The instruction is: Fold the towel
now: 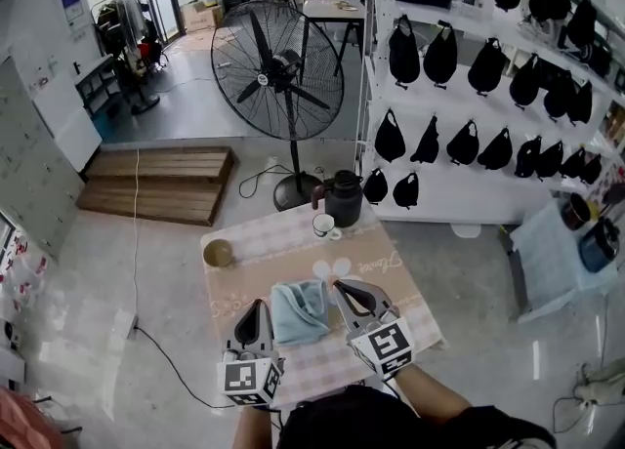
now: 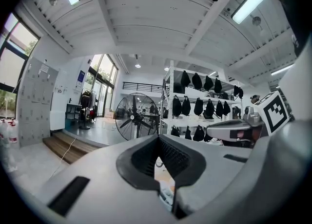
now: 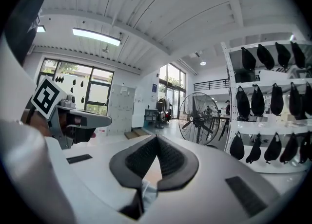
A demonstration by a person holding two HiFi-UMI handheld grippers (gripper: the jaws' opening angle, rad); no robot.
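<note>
A light blue towel (image 1: 299,311) hangs bunched between my two grippers above the checked table (image 1: 293,242). My left gripper (image 1: 261,306) is shut and meets the towel's left edge. My right gripper (image 1: 336,286) is shut at the towel's upper right corner. In the left gripper view the jaws (image 2: 157,138) are closed tip to tip, and a strip of pale cloth (image 2: 165,197) shows pinched lower down between them. The right gripper view shows the same: closed jaws (image 3: 157,138) with a bit of light blue towel (image 3: 146,190) caught behind the tips.
At the table's far edge stand a black jug (image 1: 344,198) and a white cup (image 1: 323,225); a small bowl (image 1: 218,253) sits at the left. Beyond are a large floor fan (image 1: 278,71), shelves of black bags (image 1: 469,144) on the right and a wooden pallet (image 1: 161,183).
</note>
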